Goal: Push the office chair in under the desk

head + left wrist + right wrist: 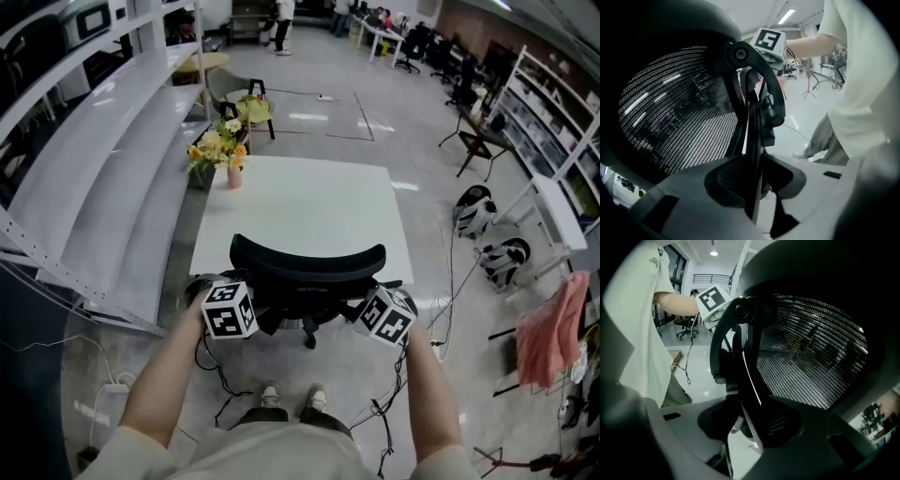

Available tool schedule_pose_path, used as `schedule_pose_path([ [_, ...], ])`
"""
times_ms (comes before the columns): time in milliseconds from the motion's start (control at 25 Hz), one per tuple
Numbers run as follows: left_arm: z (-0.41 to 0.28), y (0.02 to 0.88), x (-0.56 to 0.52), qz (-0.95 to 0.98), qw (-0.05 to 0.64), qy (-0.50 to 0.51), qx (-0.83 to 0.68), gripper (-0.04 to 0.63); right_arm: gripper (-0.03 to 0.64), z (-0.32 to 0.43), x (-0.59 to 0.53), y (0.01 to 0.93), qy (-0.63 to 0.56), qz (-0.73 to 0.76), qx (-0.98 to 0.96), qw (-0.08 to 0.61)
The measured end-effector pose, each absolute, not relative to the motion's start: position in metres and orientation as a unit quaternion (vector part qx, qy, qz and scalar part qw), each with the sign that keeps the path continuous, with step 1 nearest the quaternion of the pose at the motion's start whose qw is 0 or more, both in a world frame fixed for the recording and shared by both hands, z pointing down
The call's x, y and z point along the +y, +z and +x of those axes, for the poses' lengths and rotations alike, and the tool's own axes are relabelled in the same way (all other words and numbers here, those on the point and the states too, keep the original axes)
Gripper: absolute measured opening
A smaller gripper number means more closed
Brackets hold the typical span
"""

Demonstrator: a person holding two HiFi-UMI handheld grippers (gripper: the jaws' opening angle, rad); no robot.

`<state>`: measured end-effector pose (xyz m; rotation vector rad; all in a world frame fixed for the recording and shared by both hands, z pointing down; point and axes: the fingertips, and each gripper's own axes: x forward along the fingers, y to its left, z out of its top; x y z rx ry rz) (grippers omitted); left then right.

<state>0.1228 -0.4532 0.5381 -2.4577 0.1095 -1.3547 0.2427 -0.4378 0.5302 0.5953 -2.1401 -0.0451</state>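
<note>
While both claws clamp the back of the office chair (307, 267), the step in hand looks to be the push itself. The left claw (754, 180) is closed down on the thin black edge of the back frame (751, 136), which rises between its jaws, with the mesh (679, 117) to its left. The right claw (749, 420) is pinched the same way on the frame's other edge, mesh to its right. Ahead of both claws, past the backrest, lies the white bench (309, 202), with a vase of flowers (225, 155) at its far left corner. The backrest stands about at the bench's near edge, and the seat seems tucked beneath, though how far I cannot tell. The next move probably calls for an even forward shove from both claws, so the chair rolls straight rather than swivelling, easing off as the backrest meets the bench.
</note>
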Motion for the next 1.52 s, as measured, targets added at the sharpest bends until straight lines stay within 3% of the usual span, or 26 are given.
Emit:
schedule_pose_path([
  [160, 0.121, 0.537, -0.452, -0.864, 0.167, -0.475, 0.03, 0.124, 0.146, 0.241, -0.437, 0.528, -0.018, 0.242, -0.869, 0.432],
  [400, 0.115, 0.528, -0.453, -0.873, 0.181, -0.45, 0.046, 0.135, 0.167, 0.24, -0.437, 0.501, -0.014, 0.29, -0.896, 0.335],
  [680, 0.105, 0.47, -0.451, -0.904, 0.165, -0.365, 0.149, 0.166, 0.071, 0.242, -0.427, 0.432, 0.008, 0.337, -0.921, 0.197],
  [1000, 0.112, 0.37, -0.427, -0.956, 0.125, -0.146, 0.223, 0.059, 0.018, 0.235, -0.405, 0.368, 0.018, 0.342, -0.932, 0.115],
  [1520, 0.136, 0.268, -0.418, -0.946, 0.126, -0.004, 0.298, 0.049, 0.009, 0.249, -0.408, 0.273, -0.048, 0.457, -0.888, 0.012],
])
